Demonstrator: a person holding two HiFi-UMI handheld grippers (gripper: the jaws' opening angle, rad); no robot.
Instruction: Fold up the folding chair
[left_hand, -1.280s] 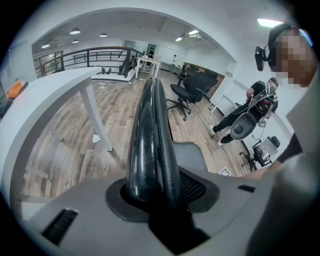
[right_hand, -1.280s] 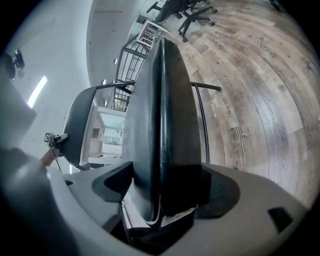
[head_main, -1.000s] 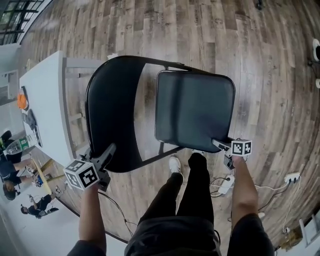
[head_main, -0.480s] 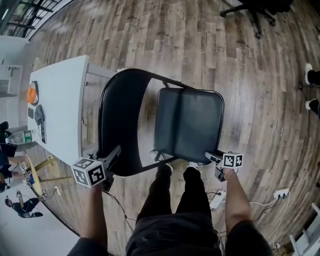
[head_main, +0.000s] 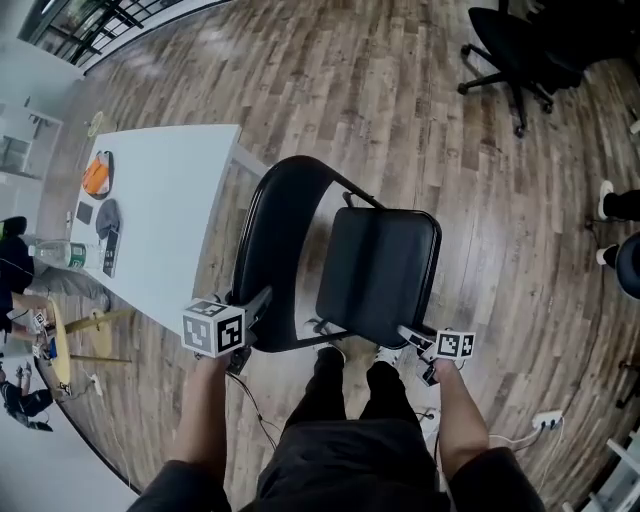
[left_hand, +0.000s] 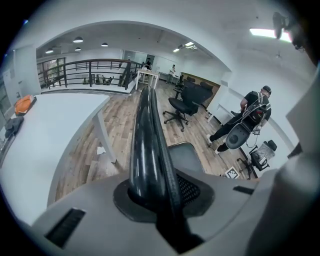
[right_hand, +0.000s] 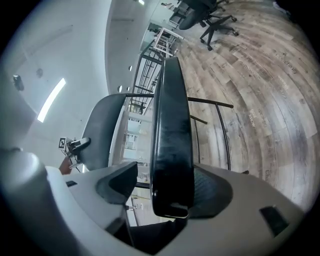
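Observation:
The black folding chair stands on the wood floor, its curved backrest (head_main: 275, 245) to the left and its padded seat (head_main: 378, 272) to the right. My left gripper (head_main: 256, 305) clamps the backrest's near edge; in the left gripper view the backrest rim (left_hand: 147, 135) runs between the closing jaws of the left gripper (left_hand: 161, 192). My right gripper (head_main: 413, 343) is at the seat's near right corner. In the right gripper view the seat edge (right_hand: 172, 125) stands between the jaws of the right gripper (right_hand: 170, 187), against one pad, with a slit of light beside the other.
A white table (head_main: 165, 225) with an orange object (head_main: 97, 175) stands left of the chair. A black office chair (head_main: 525, 50) is at the far right. Someone's feet (head_main: 615, 225) show at the right edge. A cable and socket strip (head_main: 545, 420) lie by my feet.
Both grippers have risen with the chair parts between their jaws. The seat looks narrower and closer to the backrest. My view has swung, bringing more of the table and the office chair in.

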